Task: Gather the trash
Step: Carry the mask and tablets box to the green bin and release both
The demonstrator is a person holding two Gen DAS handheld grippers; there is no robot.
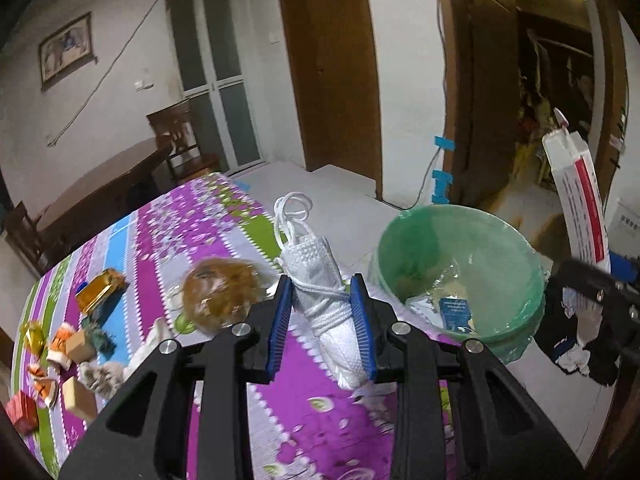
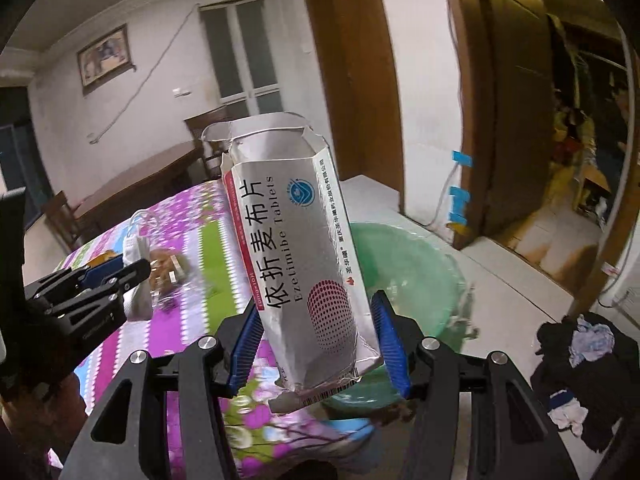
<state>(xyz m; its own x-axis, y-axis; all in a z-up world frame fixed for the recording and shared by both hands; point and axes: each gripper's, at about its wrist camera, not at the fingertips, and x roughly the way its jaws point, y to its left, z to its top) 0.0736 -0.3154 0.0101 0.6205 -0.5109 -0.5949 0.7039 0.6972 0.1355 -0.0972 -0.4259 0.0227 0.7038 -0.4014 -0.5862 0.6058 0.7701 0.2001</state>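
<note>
My left gripper (image 1: 322, 320) is shut on a white woven pouch wrapped in cord (image 1: 326, 300), held over the flowered tablecloth (image 1: 320, 420) near its right edge. My right gripper (image 2: 316, 344) is shut on a silver tablet box (image 2: 296, 256), standing upright and torn open at the top. The green bin (image 1: 460, 248) stands on the floor just right of the table, with a blue box and wrappers inside. In the right wrist view the green bin (image 2: 412, 264) lies behind the box, and the left gripper (image 2: 120, 276) with the pouch shows at left.
Loose trash lies on the cloth: a brown crumpled wrapper (image 1: 220, 292), a gold packet (image 1: 100, 288), small boxes and orange scraps (image 1: 60, 344). A heap of dark clothes (image 2: 580, 380) lies on the floor right of the bin. Wooden table and chair stand behind.
</note>
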